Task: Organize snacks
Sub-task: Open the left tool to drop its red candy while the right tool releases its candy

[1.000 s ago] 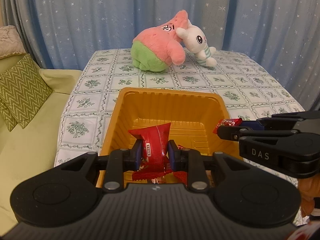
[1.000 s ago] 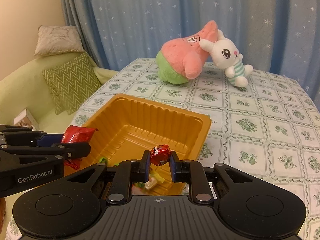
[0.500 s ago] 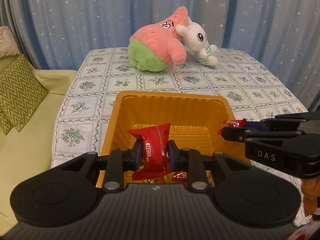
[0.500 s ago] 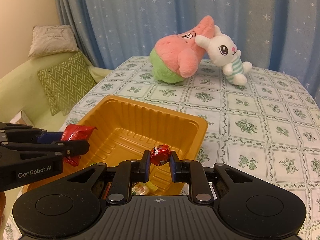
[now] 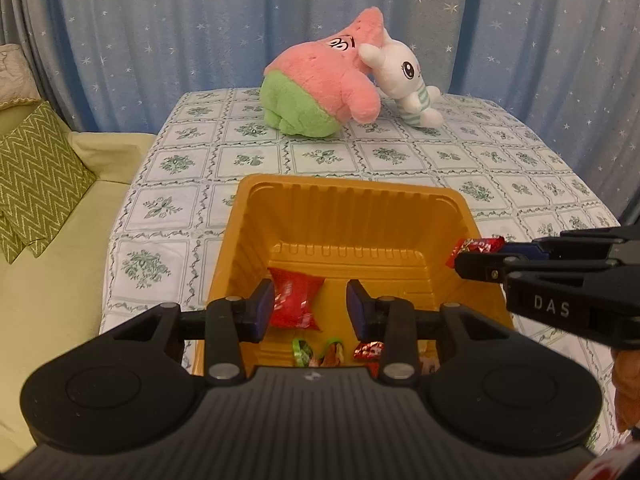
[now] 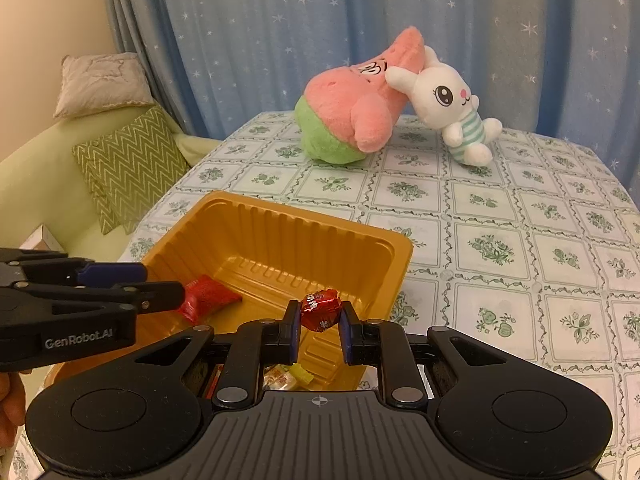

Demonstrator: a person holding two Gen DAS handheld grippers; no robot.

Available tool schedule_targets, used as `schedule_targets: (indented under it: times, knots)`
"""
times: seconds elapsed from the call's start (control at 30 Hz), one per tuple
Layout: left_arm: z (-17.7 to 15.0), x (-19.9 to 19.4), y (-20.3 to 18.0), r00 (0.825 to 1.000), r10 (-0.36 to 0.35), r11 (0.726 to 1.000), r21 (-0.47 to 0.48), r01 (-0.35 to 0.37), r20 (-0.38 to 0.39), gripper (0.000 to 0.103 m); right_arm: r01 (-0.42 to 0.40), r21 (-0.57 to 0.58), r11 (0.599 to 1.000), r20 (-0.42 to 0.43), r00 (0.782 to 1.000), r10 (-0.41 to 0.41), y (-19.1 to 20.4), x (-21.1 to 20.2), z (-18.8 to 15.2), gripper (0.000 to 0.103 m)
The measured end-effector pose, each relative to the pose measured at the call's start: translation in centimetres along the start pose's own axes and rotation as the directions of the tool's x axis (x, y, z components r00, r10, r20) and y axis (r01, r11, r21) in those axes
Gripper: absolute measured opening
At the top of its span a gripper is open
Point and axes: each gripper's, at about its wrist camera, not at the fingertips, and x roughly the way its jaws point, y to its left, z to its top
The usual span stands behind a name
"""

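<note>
My left claw (image 5: 310, 306) is opening over the orange tray (image 5: 352, 200); the red packet (image 5: 294, 302) sits between its pads, touching neither that I can see, down in the tray. My right claw (image 6: 320, 326) is clamped on a small red candy (image 6: 320, 312) above the tray's near end. More wrapped snacks (image 5: 340, 352) lie at the tray's near end. Two plush toys (image 5: 320, 92) sit far back on the tabletop (image 5: 500, 152).

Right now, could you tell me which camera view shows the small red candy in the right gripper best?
The right wrist view: the small red candy sits centred between the pads. The left wrist view shows only its wrapper end behind the right gripper.
</note>
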Motion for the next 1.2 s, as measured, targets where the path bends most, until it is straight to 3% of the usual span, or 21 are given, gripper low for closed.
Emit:
schedule_targets:
  times: [0.8,1.03,1.1,1.2]
  knots:
    - [0.0,-1.5,0.9,0.999,0.026,1.000,-0.001,-0.026,0.022,0.037,-0.025,-0.005,1.000,0.009,1.000,0.025,1.4,0.4,1.4,0.020]
    - [-0.4,-1.6,1.4,0.999,0.034,0.999,-0.009,-0.034,0.021,0.050,-0.086,0.060,0.995,0.002,0.996,0.086,0.7,1.0,1.9,0.021]
    - [-0.6,-1.8,1.5,0.999,0.039,0.999,-0.014,-0.038,0.022,0.053,-0.086,0.075,0.993,0.004,0.996,0.086,0.3,0.9,1.9,0.024]
    - [-1.0,-2.1,1.6,0.999,0.044,0.999,-0.021,-0.043,0.025,0.058,-0.082,0.103,0.991,0.023,0.996,0.080,-0.5,0.4,1.6,0.052]
